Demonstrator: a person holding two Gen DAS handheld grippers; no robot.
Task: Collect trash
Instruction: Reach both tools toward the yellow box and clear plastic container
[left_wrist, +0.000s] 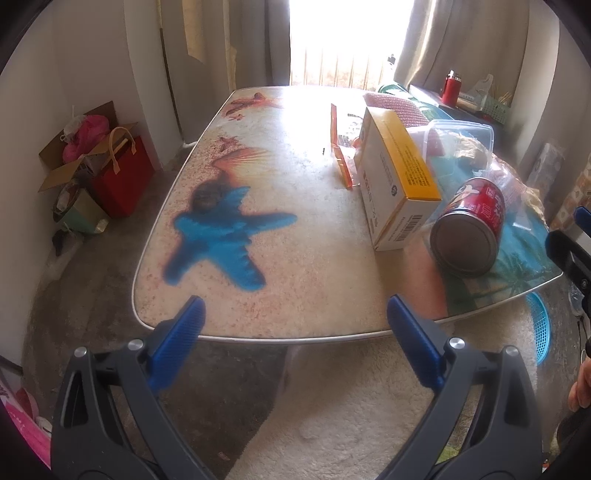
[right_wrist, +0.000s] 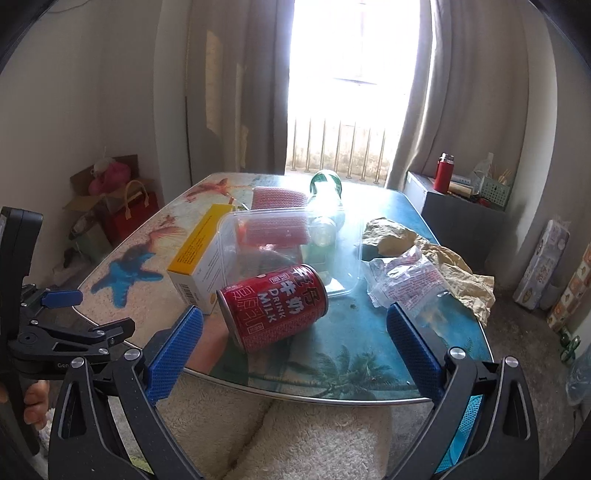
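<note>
Both tools are held back from the near edge of the table, none of the trash yet touched. Left tool: jaws spread wide, nothing between them, aimed at the bare starfish-printed part of the top. Right tool: jaws likewise spread and empty, aimed at the red milk can.

Trash is clustered on the right half of the table. The can lies on its side near the front edge, touching or just beside the white-and-yellow carton. Behind it sit a clear plastic tray, a green glass bottle on its side, a pink mesh sleeve, a clear printed wrapper and crumpled brown paper. An orange strip lies left of the carton in the left view. A blue basket stands on the floor beyond the table corner; probable bin, not confirmed.

Risks, judged:
- The can is round and on its side, and the top looks glossy. A nudge from one jaw before the other closes could roll it off the front edge.
- Gripping across the thin wall may dent it or squeeze it out of the jaws.
- The bottle can also roll, and it may break if it falls.
- The wrapper is slippery and light; the jaws may close on air.
- The left tool is well off from any item.
</note>
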